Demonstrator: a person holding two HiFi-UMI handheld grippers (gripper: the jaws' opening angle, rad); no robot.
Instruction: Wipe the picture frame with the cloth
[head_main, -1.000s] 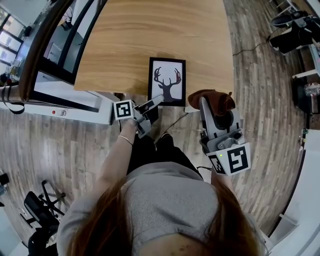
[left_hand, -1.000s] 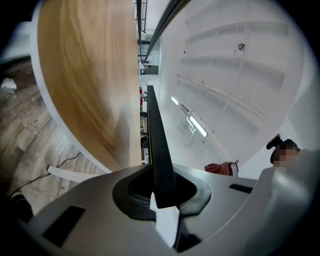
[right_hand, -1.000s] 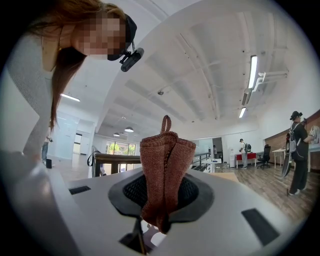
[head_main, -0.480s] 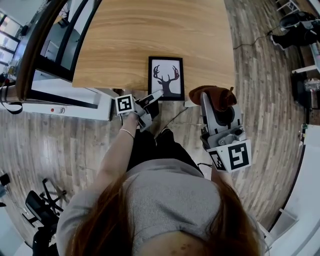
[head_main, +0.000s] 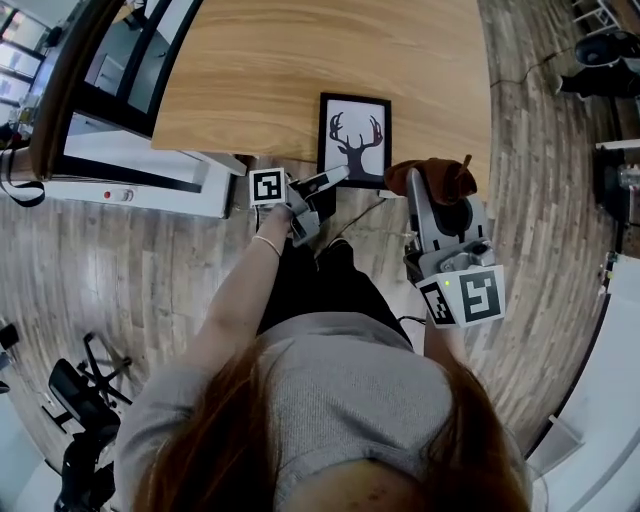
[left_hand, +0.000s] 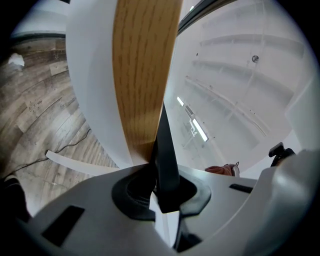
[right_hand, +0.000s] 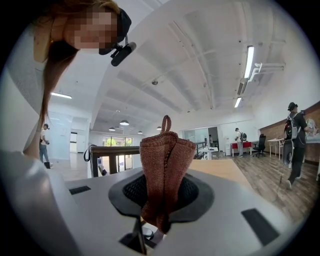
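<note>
Head view, one item of concern: picture frame, black border, white ground with a dark antlered deer silhouette. It is on the near edge of the wooden counter, towards its right end, long side running near to far (whether it lies quite flat cannot be told).

Cloth: rust-brown knit with a small loop at one end, bunched. It sits just right of the frame's near right corner, at the counter's near edge.

Left gripper: reaches in from the near left to the frame's near left corner. The left gripper view shows its fingers narrow and closed on the frame's thin black edge, seen end-on.

Right gripper: fingers closed on the cloth, which stands up between them in the right gripper view.

Surroundings: grey-brown plank floor on every side of the counter, and the person's grey top nearest the camera.
</note>
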